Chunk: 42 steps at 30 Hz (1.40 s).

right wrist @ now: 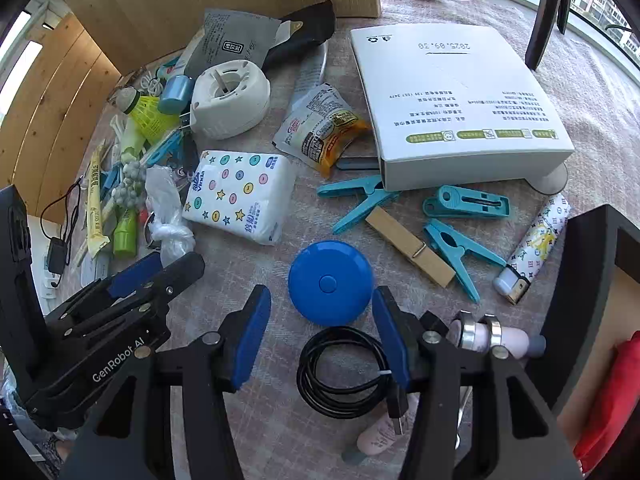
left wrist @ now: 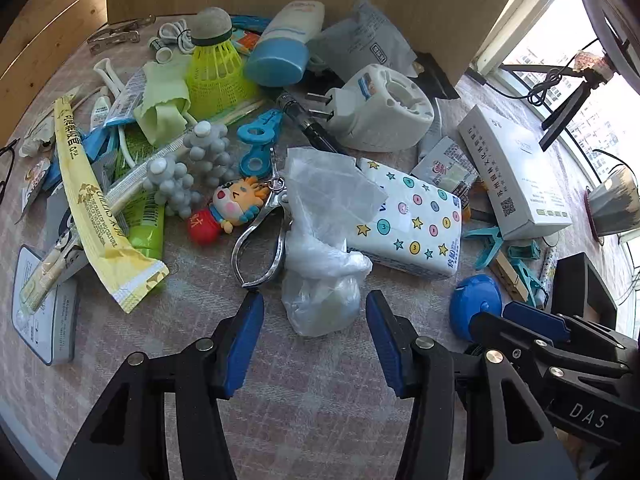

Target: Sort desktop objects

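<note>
Blue-padded left claw (left wrist: pixel 315 308) held apart above clear plastic bag (left wrist: pixel 320 240) (lower centre); right claw (right wrist: pixel 322 304) spread wide, flanking blue disc (right wrist: pixel 330 282), untouched.

Ahead of the right gripper (right wrist: pixel 322 304), a grey card (right wrist: pixel 356 163) and a round white disc (right wrist: pixel 554 180) lie mostly hidden under the white box (right wrist: pixel 452 92). The coiled black cable (right wrist: pixel 340 372) between its fingers is partly covered by the right finger, as is the pink bottle (right wrist: pixel 496 340). A red item (right wrist: pixel 608 396) is cut off by the right edge. Far ahead of the left gripper (left wrist: pixel 315 308), the black pen (left wrist: pixel 304 122) runs under the white plug-in device (left wrist: pixel 380 108); print on the sachets is too small to read.
</note>
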Each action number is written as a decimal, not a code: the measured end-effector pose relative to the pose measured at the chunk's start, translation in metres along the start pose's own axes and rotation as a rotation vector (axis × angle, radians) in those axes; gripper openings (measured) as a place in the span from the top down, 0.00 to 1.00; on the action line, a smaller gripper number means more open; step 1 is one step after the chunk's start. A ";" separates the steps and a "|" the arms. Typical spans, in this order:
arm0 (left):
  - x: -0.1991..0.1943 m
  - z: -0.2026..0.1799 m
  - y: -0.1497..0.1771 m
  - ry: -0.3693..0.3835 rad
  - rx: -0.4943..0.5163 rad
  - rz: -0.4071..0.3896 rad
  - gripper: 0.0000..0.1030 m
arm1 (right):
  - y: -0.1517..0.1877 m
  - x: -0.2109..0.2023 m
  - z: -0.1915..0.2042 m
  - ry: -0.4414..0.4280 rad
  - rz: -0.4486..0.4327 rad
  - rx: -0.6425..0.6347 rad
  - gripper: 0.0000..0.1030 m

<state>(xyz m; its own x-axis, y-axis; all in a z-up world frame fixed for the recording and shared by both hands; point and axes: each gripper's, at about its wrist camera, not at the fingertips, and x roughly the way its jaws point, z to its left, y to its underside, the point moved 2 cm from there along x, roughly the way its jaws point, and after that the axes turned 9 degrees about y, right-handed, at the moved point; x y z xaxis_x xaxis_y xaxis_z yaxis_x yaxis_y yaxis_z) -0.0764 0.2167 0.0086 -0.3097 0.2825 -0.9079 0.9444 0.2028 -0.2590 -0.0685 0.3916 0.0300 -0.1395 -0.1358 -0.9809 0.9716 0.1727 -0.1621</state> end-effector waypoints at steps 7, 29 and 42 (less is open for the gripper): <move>0.004 -0.004 -0.006 -0.013 0.011 -0.010 0.66 | -0.006 0.012 0.000 0.033 0.020 -0.003 0.48; -0.041 -0.020 0.035 0.080 0.099 -0.057 0.77 | 0.031 -0.041 -0.024 -0.038 -0.091 0.039 0.52; -0.048 -0.137 0.070 0.234 0.357 0.030 0.77 | 0.077 -0.094 -0.108 0.031 -0.210 0.209 0.52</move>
<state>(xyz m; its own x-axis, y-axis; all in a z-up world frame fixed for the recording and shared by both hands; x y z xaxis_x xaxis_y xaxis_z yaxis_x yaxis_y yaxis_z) -0.0105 0.3458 0.0797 -0.2596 0.4969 -0.8281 0.9197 -0.1345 -0.3690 -0.0013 0.5230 0.0983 -0.3439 -0.1170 -0.9317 0.9389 -0.0610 -0.3389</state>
